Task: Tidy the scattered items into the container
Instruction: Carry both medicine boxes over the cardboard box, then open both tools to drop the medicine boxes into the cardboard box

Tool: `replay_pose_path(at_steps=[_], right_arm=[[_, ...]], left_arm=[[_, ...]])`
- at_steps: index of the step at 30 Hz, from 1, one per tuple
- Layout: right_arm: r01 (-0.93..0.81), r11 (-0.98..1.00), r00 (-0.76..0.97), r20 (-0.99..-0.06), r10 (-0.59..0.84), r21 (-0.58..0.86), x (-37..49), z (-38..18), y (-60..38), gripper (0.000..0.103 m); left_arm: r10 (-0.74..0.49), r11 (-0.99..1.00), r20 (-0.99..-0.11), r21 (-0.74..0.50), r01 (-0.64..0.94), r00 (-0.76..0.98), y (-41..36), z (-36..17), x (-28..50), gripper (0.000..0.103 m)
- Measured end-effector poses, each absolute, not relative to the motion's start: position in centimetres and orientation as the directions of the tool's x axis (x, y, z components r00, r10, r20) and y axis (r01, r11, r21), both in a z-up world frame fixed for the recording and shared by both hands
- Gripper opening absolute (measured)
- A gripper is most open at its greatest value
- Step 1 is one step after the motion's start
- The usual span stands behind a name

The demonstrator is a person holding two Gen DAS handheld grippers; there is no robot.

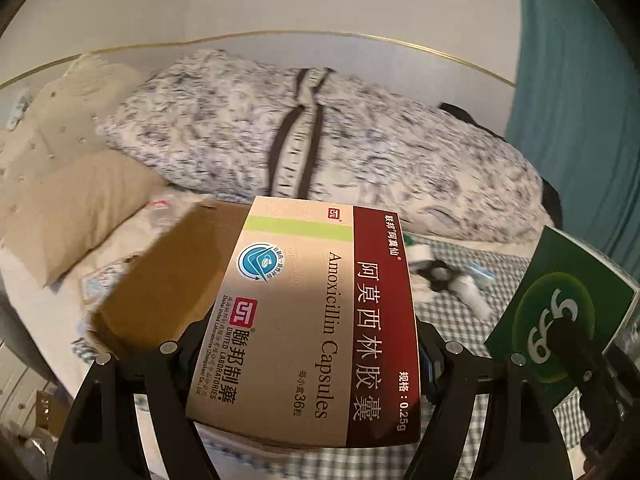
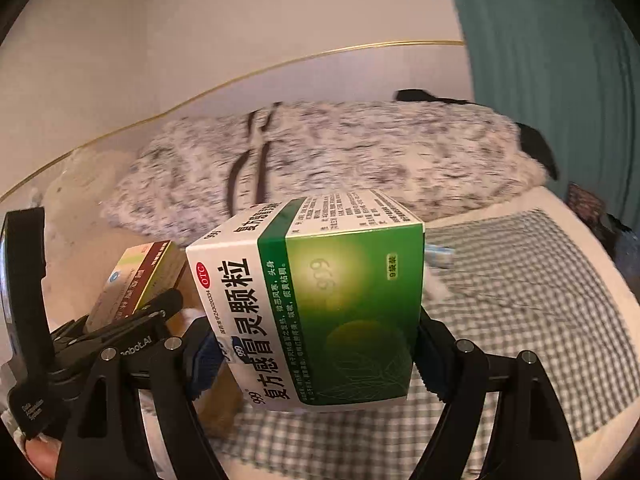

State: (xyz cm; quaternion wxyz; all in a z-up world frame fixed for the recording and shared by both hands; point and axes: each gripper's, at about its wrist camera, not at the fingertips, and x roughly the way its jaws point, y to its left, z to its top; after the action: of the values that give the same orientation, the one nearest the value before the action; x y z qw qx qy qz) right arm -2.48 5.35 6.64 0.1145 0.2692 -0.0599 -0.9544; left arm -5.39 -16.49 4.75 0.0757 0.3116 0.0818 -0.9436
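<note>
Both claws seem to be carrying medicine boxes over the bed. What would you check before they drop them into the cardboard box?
1. Left gripper shut on the Amoxicillin box: ok.
2. Right gripper shut on the green 999 box: ok.
3. Cardboard box within view, beneath the left load: ok.
4. Room inside it: cannot tell, interior hidden.
5. Grippers apart from each other: ok, though close.
6. Small items left on the checked sheet: not ok, still scattered.
</note>
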Motion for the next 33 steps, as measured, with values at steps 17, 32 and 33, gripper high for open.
replay_pose_path(at_steps=[17, 32, 33], right_arm=[[0.384, -0.903, -0.688, -0.593, -0.419, 0.193, -8.9, 3.0, -8.9, 0.079], [0.358, -0.917, -0.760, -0.516, -0.395, 0.175, -10.2, 3.6, -9.4, 0.103], [0.349, -0.920, -0.764, -0.515, -0.389, 0.179, -10.3, 3.7, -8.9, 0.103]], left_arm=[[-0.145, -0.941, -0.706, -0.119, 0.318, -0.693, -27.1, -1.0, -8.1, 0.079], [-0.147, -0.949, -0.743, -0.080, 0.304, -0.653, -25.9, -2.0, -9.7, 0.103], [-0.147, -0.951, -0.741, -0.077, 0.300, -0.655, -25.6, -1.9, -9.6, 0.103]])
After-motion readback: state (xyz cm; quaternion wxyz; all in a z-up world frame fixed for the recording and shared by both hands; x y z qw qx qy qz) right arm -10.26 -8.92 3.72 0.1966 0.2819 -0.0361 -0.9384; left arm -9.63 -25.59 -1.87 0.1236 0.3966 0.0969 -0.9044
